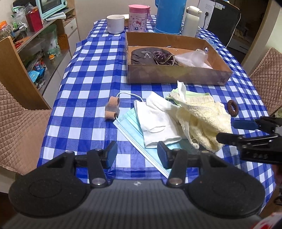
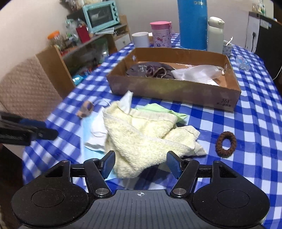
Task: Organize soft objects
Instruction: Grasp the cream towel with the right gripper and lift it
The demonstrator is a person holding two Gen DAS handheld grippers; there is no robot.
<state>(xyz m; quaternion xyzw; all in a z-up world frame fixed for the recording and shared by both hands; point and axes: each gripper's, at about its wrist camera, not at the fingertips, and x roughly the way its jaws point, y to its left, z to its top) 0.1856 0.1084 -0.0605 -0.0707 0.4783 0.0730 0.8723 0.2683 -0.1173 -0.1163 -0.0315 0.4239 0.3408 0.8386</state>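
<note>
A pile of soft things lies on the checked tablecloth: a pale yellow towel (image 1: 202, 121) (image 2: 144, 135), a white cloth (image 1: 156, 121), a blue face mask (image 1: 130, 126), a green cloth (image 2: 158, 110), a beige band (image 1: 112, 109) and a brown hair tie (image 1: 232, 108) (image 2: 226, 143). A cardboard box (image 1: 176, 74) (image 2: 176, 89) behind them holds a brown cap (image 1: 141, 56) and a clear bag (image 1: 192, 58). My left gripper (image 1: 137, 155) is open over the mask's near edge. My right gripper (image 2: 141, 163) is open, its fingers either side of the towel's near corner.
A white mug (image 1: 115, 23), a pink Hello Kitty cup (image 1: 138, 17), a blue thermos (image 1: 169, 15) and a white flask (image 1: 192, 21) stand behind the box. Quilted chairs (image 1: 19, 126) flank the table. Cluttered shelves (image 1: 35, 44) stand at the left.
</note>
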